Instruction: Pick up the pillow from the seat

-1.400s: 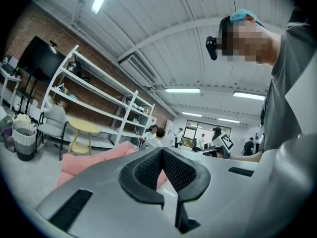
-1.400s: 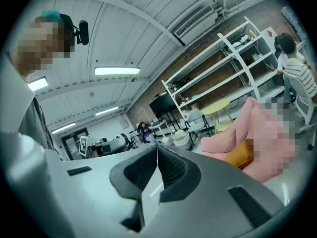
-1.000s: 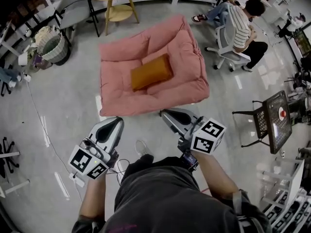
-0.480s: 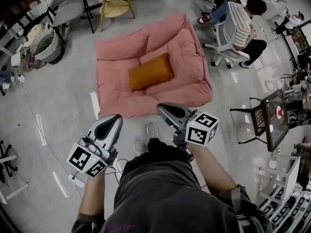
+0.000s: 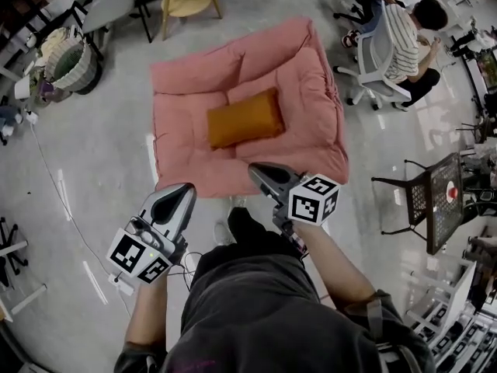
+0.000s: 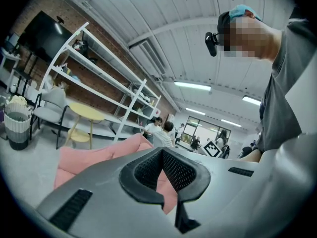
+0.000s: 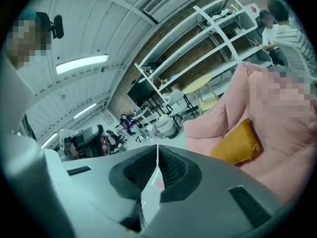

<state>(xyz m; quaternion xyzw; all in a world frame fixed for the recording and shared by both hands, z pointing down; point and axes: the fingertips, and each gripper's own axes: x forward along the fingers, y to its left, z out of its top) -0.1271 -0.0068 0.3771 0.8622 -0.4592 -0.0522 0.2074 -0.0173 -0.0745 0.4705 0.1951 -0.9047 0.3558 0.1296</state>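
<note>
The orange pillow (image 5: pixel 245 117) lies in the middle of the pink seat (image 5: pixel 182 130); the seat rests on the floor (image 5: pixel 93 169); near its front edge are the left hand-held gripper (image 5: pixel 183 198) and the right hand-held gripper (image 5: pixel 261 172), both with jaws closed together, holding nothing.

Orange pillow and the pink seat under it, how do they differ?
The orange pillow is small and flat; the pink seat is far larger, with puffy, creased sections. The pillow lies askew on the seat, while the seat rests on the floor. Both look like soft stuffed fabric.
</note>
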